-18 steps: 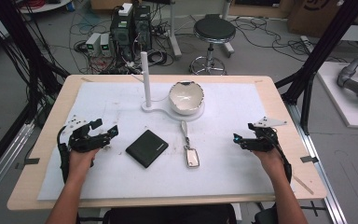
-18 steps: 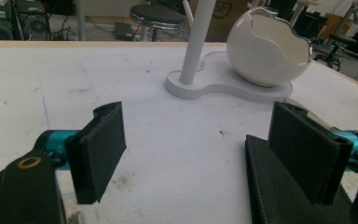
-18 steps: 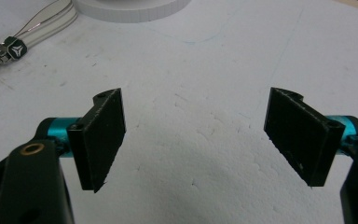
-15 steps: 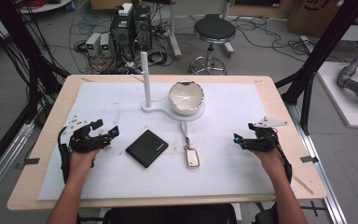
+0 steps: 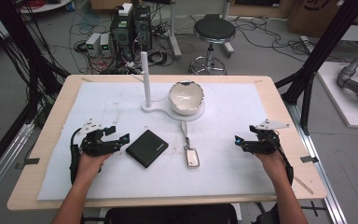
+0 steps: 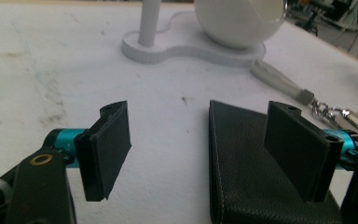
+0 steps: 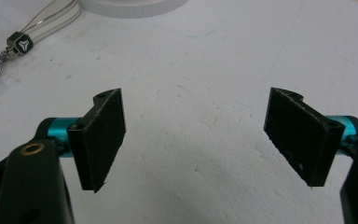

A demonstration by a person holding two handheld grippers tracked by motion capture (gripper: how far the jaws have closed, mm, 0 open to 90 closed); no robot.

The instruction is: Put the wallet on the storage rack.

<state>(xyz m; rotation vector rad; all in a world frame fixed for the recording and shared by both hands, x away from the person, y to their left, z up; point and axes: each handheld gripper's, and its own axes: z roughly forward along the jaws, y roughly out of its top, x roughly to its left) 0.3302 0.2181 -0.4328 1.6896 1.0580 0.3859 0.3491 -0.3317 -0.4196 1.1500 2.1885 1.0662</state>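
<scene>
Black wallet (image 5: pixel 147 148) lies flat on the table (image 5: pixel 51 126), just beside left gripper (image 5: pixel 121 139), whose jaws gape wide w/ nothing between. Right gripper (image 5: pixel 237 140) sits well apart, jaws also spread, empty; key fob (image 5: pixel 191 157) btw. the two.

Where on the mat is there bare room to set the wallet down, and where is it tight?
Bare patches: between the key fob and the right gripper, and the far left corner beyond the left gripper, left of the white post. The near edge of the mat is bare too. Crowded: the middle, where wallet, fob strap and bowl stand sit close.
</scene>
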